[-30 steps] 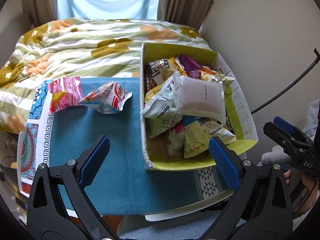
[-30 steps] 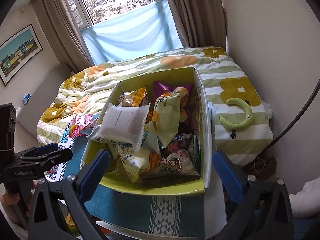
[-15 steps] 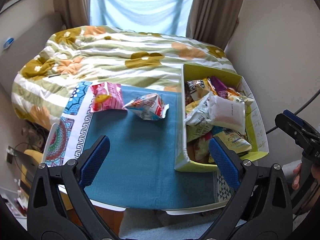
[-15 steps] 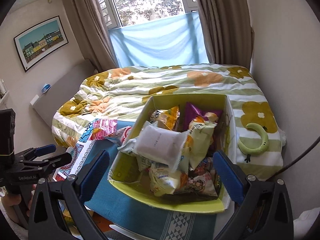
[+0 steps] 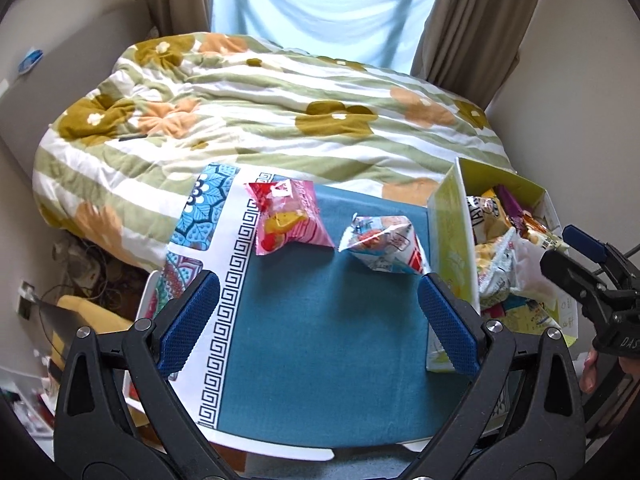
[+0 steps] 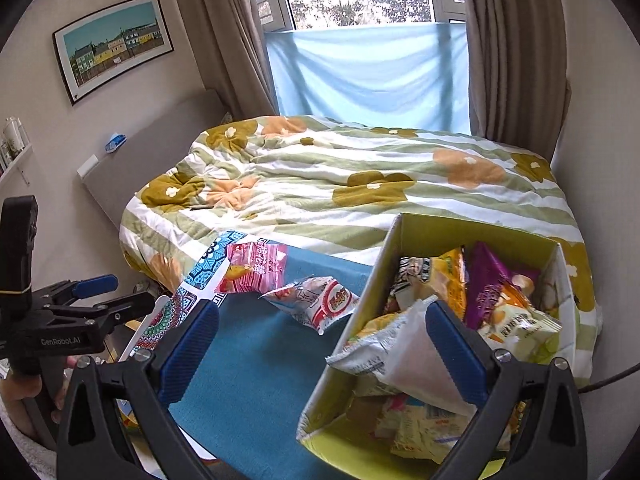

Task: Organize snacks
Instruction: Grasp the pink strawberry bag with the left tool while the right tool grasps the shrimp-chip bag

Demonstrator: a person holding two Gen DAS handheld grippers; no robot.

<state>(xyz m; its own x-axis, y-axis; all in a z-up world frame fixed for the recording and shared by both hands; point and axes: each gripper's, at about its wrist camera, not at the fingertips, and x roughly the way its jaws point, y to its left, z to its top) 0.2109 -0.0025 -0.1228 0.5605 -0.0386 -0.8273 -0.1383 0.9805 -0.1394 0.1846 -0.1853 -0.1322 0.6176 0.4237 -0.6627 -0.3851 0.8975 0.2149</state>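
A yellow-green cardboard box (image 5: pixel 450 232) (image 6: pixel 432 236) full of snack packets stands at the right end of a teal cloth-covered table (image 5: pixel 320 340) (image 6: pixel 248 356). Two packets lie outside it: a pink one (image 5: pixel 290 220) (image 6: pixel 254 266) and a white, red and blue one (image 5: pixel 382 242) (image 6: pixel 316 300). A white pouch (image 6: pixel 420 368) tops the pile in the box. My left gripper (image 5: pixel 318 322) hangs open over the near table, empty. My right gripper (image 6: pixel 320 354) is open over the box's left wall, holding nothing.
A bed with a green-striped floral quilt (image 5: pixel 280 108) (image 6: pixel 360 184) fills the space behind the table. Curtains (image 6: pixel 516 48) and a window lie beyond it. A wall rises close on the right. Cables and clutter (image 5: pixel 84 272) cover the floor at left.
Both grippers have drawn back and swung left, away from above the box. The loose packets and the bed now fill more of each view. Nothing was picked up.
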